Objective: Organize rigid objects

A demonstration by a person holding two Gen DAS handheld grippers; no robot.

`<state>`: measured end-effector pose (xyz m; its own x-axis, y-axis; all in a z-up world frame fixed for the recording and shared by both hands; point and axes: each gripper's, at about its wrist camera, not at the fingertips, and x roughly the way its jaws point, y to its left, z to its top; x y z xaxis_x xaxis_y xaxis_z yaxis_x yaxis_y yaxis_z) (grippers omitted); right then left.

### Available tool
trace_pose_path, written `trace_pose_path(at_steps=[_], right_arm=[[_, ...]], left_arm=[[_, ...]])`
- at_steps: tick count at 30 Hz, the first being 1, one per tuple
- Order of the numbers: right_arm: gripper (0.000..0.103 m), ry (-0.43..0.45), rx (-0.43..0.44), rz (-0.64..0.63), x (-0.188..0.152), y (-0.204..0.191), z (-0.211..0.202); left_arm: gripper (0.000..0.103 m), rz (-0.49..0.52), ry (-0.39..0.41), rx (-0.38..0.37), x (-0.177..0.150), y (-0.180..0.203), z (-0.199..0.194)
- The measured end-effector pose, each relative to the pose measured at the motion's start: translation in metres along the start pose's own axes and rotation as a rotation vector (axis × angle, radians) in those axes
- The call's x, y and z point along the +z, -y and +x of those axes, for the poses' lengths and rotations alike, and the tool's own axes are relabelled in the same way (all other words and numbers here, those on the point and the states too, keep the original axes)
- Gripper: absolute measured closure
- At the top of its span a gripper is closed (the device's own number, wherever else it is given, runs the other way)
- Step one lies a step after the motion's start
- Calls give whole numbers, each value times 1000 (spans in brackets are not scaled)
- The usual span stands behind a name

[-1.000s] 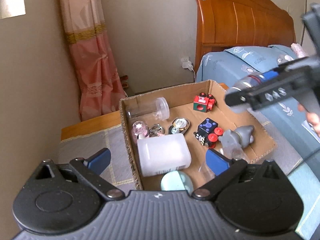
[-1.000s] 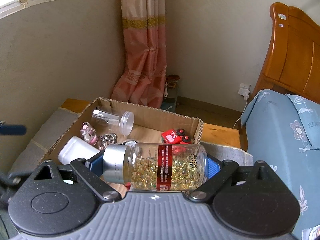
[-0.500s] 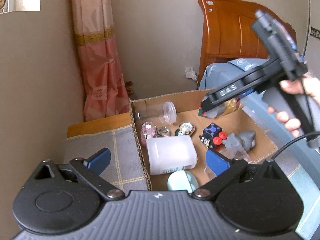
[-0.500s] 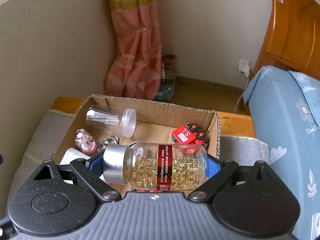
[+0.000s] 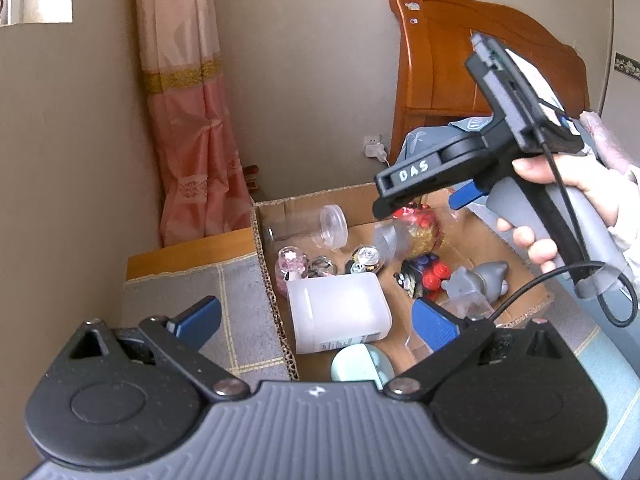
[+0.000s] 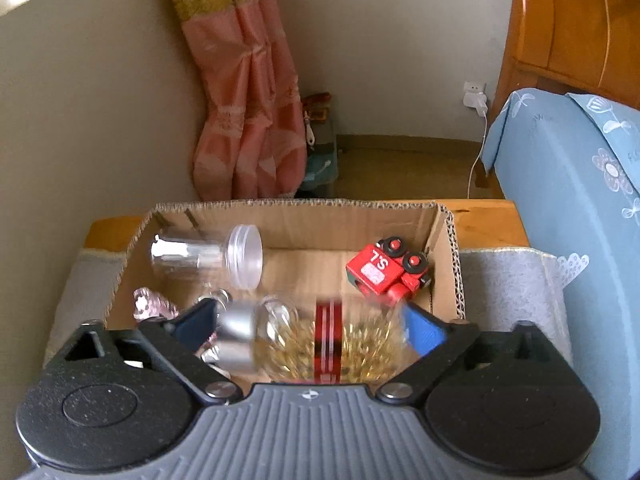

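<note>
The right claw [image 6: 310,326] stands with its blue pads spread wide; the capsule bottle [image 6: 316,344] is blurred between them, seemingly loose and dropping into the cardboard box [image 6: 452,248]. The left claw [image 5: 316,320] hangs open and empty over the box's near end, above a white plastic container [image 5: 338,310]. The bottle could land on the red toy train [image 6: 386,270] or roll against the clear lidded jar [image 6: 208,254], knocking smaller pieces about, since nothing restrains it.
</note>
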<state>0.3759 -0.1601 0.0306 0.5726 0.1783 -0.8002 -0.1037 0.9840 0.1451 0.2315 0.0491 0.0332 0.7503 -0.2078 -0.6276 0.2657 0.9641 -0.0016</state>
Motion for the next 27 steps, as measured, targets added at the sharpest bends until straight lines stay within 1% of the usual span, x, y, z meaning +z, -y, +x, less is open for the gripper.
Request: trace_pose_path(at_steps=[3,8,10,14,18,21,24,27], right_arm=[[0,1,14,12,1,4,-5],[0,13,1,-19,-4,6,-18],[0,9,2,-37,-10,6,-26],[0,22,-28,-91,-27,6,-49],[0,62,-62,-161,-52,5,-79],[0,93,-80,-202,-81,2,-101],[0,132,-114,-189,-112,3,-116],[0,140,-162,-157,-138,5,-126]], left_arm=[[2,-6,3,3,0,0,-1],[2,1,6,15,0,4,-6],[2,0,7,20,-2,6,-9],[2,-13,12,22,-3,13,-19],[2,-39,14,30,-6,19,-30],[2,-57,9,53,-13,26,-37],[2,-83,-4,84,-25,35,-42],[2,-132,-22,124,-38,40,-44]])
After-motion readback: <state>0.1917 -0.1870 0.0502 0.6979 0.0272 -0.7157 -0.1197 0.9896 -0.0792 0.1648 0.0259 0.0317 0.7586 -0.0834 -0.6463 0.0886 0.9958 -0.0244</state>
